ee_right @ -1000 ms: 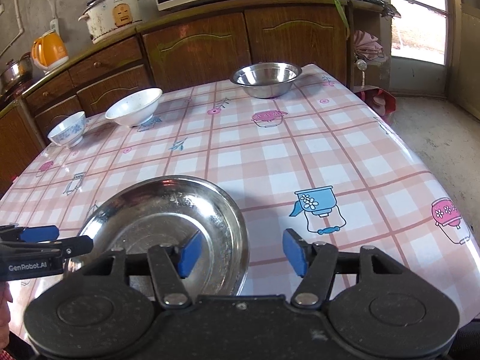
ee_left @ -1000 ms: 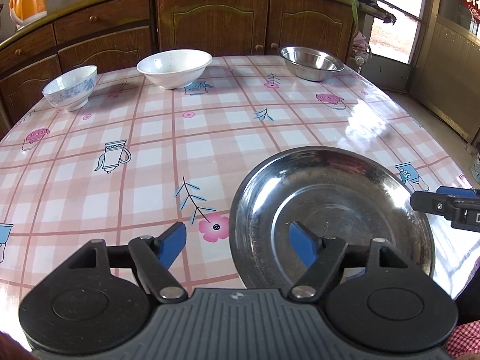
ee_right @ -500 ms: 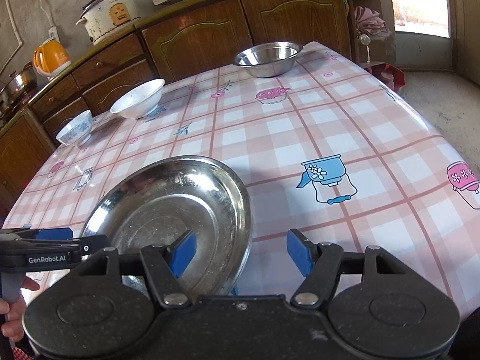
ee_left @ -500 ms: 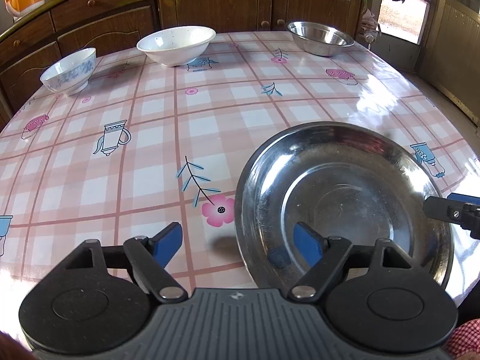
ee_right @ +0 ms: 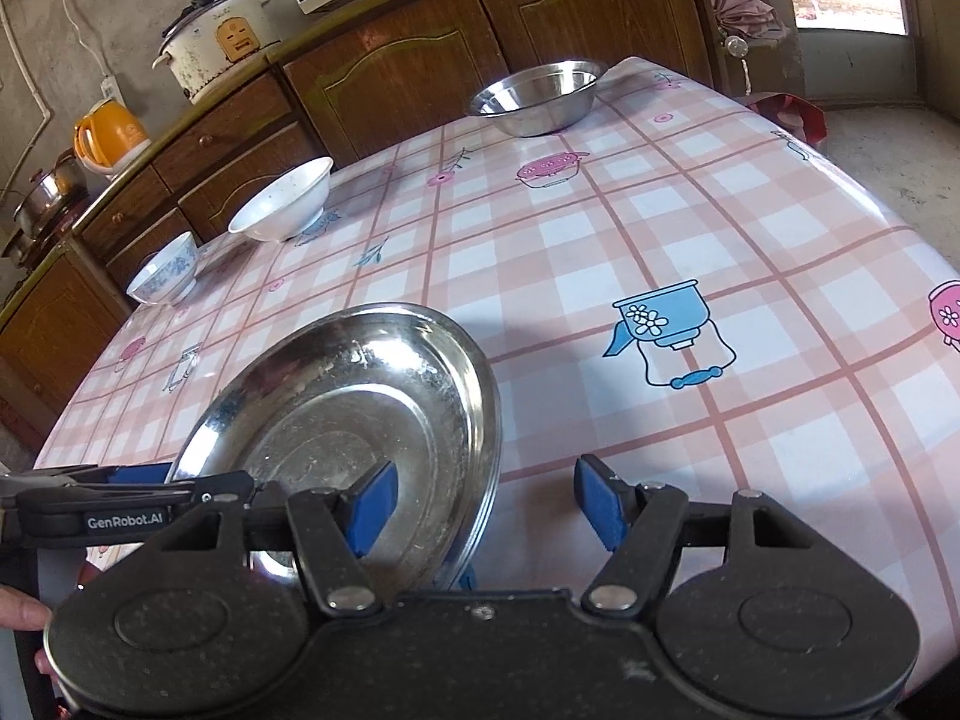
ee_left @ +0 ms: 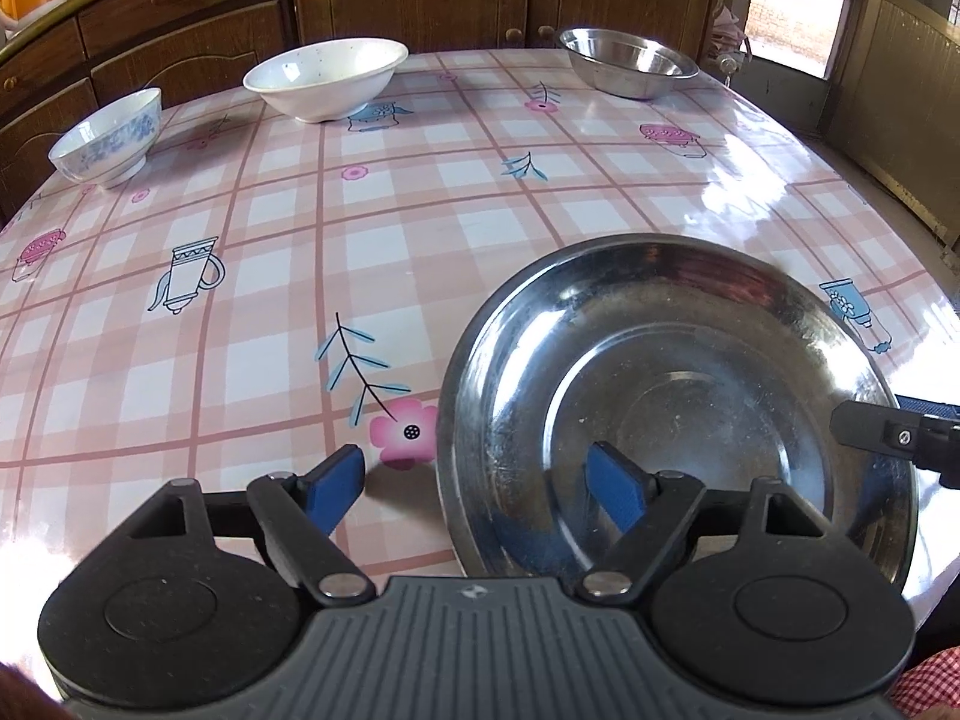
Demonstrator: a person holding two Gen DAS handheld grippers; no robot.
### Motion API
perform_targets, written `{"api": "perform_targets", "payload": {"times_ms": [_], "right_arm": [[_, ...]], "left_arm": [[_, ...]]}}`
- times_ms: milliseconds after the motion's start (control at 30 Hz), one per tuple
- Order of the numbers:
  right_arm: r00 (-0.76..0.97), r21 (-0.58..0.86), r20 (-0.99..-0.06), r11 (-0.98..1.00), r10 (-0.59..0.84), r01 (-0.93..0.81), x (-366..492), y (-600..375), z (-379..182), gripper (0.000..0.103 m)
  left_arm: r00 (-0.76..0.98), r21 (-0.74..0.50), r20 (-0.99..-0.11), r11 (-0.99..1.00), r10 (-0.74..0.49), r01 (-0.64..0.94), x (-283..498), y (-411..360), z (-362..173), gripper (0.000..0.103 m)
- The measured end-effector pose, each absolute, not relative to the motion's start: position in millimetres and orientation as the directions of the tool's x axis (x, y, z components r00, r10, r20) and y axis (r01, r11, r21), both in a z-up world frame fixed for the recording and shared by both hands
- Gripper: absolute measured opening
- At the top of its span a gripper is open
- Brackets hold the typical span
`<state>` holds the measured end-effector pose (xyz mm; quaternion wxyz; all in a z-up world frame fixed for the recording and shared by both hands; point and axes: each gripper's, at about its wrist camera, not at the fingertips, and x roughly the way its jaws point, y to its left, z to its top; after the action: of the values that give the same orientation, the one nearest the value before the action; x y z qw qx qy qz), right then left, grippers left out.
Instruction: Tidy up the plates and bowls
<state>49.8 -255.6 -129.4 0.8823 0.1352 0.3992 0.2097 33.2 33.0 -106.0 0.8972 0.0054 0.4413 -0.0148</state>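
1. Plate (ee_left: 678, 396) of steel lies flat at the near edge of the bench (ee_left: 420, 228), straddled on both sides by the two claws.
2. Left claw (ee_left: 477, 489) stands spread, having just been opening: its right blue pad hangs over the plate's inside, its left pad over the checked cloth, and the plate's left rim sits in the gap unpinched.
3. Right claw (ee_right: 486, 507) is likewise spread after just opening, with one pad above the plate (ee_right: 354, 414) and the other over bare cloth; the plate's right rim lies between them, ungripped.
4. Each claw's black tip shows at the edge of the other's view, beside the plate.
5. Farther across the bench, well apart from the plate, stand three bowls in a row along the far edge: a small blue-patterned bowl (ee_left: 108, 138), a white bowl (ee_left: 327, 78) and a steel bowl (ee_left: 627, 69).
6. Beyond the bench run brown wooden cabinets (ee_right: 390, 84).
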Motion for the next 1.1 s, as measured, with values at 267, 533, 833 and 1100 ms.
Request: {"api": "perform_targets", "payload": {"times_ms": [267, 533, 833, 1100], "right_arm": [[0.563, 0.420, -0.631, 0.845, 0.534, -0.330, 52, -241, -131, 0.054], [0.587, 0.319, -0.656, 0.879, 0.474, -0.354, 46, -232, -128, 0.038], [0.633, 0.271, -0.619, 0.883, 0.465, -0.384, 38, -225, -106, 0.036], [0.652, 0.254, -0.585, 0.873, 0.482, -0.417, 35, -215, -85, 0.036]], "left_arm": [[0.631, -0.021, -0.772, 0.995, -0.076, 0.095, 32, 19, -107, 0.072], [0.636, -0.027, -0.770, 0.998, -0.057, 0.057, 31, 26, -103, 0.061], [0.681, -0.027, -0.731, 0.999, -0.045, 0.038, 23, 32, -82, 0.059], [0.716, -0.017, -0.698, 1.000, -0.021, 0.013, 20, 39, -63, 0.059]]}}
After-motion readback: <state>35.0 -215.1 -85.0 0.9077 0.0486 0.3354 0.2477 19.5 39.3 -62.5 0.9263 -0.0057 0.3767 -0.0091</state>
